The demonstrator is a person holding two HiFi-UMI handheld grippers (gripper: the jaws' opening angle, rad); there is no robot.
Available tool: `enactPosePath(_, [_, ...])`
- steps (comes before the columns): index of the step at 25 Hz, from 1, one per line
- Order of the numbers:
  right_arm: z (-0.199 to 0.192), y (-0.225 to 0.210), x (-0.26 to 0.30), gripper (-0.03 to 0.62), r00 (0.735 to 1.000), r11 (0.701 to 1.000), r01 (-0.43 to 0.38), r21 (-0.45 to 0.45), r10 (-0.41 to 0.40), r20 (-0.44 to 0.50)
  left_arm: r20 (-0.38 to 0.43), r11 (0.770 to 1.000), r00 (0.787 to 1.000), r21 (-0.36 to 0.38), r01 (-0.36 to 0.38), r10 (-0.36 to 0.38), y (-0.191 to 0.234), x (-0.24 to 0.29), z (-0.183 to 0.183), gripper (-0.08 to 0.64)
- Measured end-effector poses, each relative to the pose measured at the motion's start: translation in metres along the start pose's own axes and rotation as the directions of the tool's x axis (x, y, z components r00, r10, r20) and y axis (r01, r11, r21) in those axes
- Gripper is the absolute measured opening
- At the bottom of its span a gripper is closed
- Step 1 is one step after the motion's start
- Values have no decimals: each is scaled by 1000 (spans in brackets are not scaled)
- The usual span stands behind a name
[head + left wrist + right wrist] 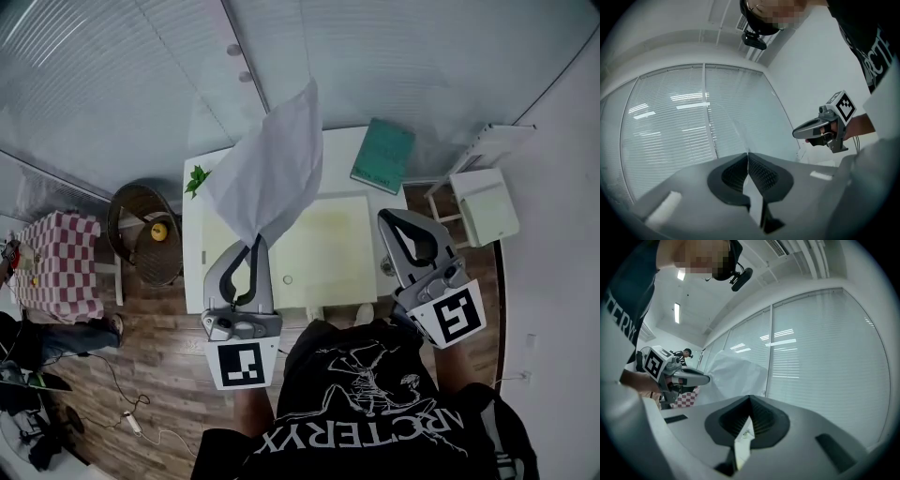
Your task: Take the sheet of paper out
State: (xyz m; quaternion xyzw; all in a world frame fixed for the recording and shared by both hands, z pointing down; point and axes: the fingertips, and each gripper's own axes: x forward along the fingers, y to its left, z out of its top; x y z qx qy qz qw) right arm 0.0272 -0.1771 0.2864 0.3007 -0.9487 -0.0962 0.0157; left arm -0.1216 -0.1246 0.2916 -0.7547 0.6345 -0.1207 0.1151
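A large white sheet of paper hangs in the air over the white table, crumpled into a loose cone. My left gripper is shut on its lower corner. In the left gripper view the jaws meet on the thin edge of the sheet, which rises from the tips. My right gripper is held to the right of the sheet, apart from it, with its jaws together and nothing held. In the right gripper view the sheet billows beside the left gripper.
A pale yellow mat covers the table's middle. A green book lies at the far right corner and a leafy sprig at the far left. A wicker chair stands left, a white stool right. Window blinds run behind.
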Motion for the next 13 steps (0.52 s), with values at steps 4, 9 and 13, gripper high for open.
enactPosePath(4, [0,-3,1,11,1000,1000,5,-3,-5,-6,-2,1000,1000,-17,-15,15,6,1,-1,10])
enactPosePath(9, [-4,-6,1,11,1000,1000,3,4,-3,-9,-7,1000,1000,-21,-17,17,6,5,-2,9])
enactPosePath(13, [-7,-10,1,11,1000,1000,3,3,-3,-9,-13,1000,1000,-22,-18,18,4,10,-5,9])
